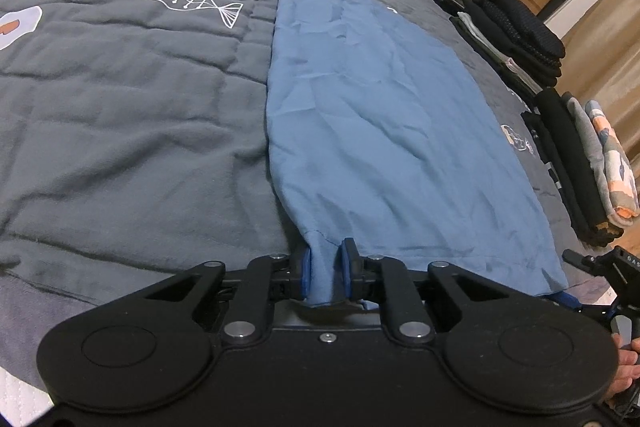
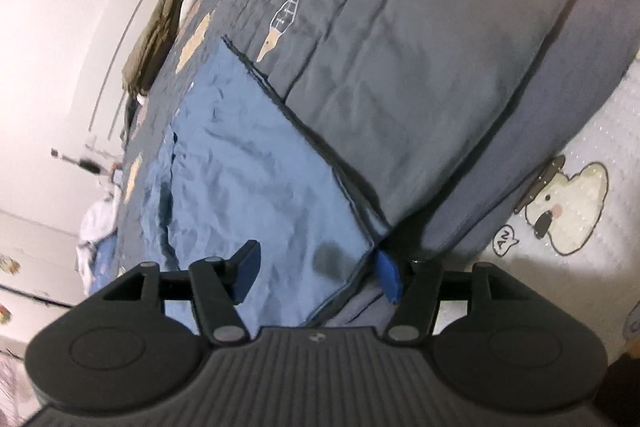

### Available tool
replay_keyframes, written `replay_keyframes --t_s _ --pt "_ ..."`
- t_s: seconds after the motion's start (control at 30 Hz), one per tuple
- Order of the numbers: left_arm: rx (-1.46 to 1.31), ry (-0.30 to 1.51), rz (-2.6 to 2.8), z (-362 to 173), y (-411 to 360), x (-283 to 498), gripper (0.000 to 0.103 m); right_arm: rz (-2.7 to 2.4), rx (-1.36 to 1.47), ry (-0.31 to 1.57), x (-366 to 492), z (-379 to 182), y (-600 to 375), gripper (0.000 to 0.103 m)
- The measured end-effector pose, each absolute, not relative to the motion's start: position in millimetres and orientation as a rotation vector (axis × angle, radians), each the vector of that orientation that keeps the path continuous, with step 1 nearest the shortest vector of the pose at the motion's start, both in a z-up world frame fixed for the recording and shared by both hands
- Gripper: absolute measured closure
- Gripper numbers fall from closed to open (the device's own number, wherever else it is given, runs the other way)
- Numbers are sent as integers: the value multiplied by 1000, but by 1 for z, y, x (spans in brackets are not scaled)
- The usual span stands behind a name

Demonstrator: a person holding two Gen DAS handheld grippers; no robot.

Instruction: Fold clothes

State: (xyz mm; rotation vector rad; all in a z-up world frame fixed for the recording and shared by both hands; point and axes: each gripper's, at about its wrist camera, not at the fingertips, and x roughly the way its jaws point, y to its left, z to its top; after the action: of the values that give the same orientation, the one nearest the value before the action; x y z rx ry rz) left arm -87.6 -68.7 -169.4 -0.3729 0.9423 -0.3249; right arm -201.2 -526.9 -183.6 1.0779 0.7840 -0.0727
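A blue garment [image 1: 380,107] lies flat and lengthwise on the dark grey quilt [image 1: 120,107], stretching away from me. My left gripper [image 1: 326,255] is shut on a bunched near corner of it, the fabric pinched between the blue pads. In the right wrist view the same blue garment [image 2: 248,167] shows a dark hemmed edge and a near corner. My right gripper [image 2: 318,267] stands open over that corner, jaws wide apart. Its pads [image 2: 246,269] do not press on the cloth.
Stacks of folded dark and pale clothes [image 1: 520,39] line the bed's right edge, with another pile [image 1: 592,163] nearer. An olive garment [image 2: 152,39] and white cloth [image 2: 100,223] lie at the far side. A cartoon-print mat [image 2: 568,207] covers the floor beside the bed.
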Motion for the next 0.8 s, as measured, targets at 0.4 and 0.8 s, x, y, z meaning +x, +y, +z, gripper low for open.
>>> replay_keyframes --t_s 0.4,0.8 --pt "-377 937 -325 -168 -68 -88 88 -82 1048 769 -200 -185 -513 84" --pt "-424 953 -363 -167 -69 -89 92 -71 1146 716 -195 -190 -512 86"
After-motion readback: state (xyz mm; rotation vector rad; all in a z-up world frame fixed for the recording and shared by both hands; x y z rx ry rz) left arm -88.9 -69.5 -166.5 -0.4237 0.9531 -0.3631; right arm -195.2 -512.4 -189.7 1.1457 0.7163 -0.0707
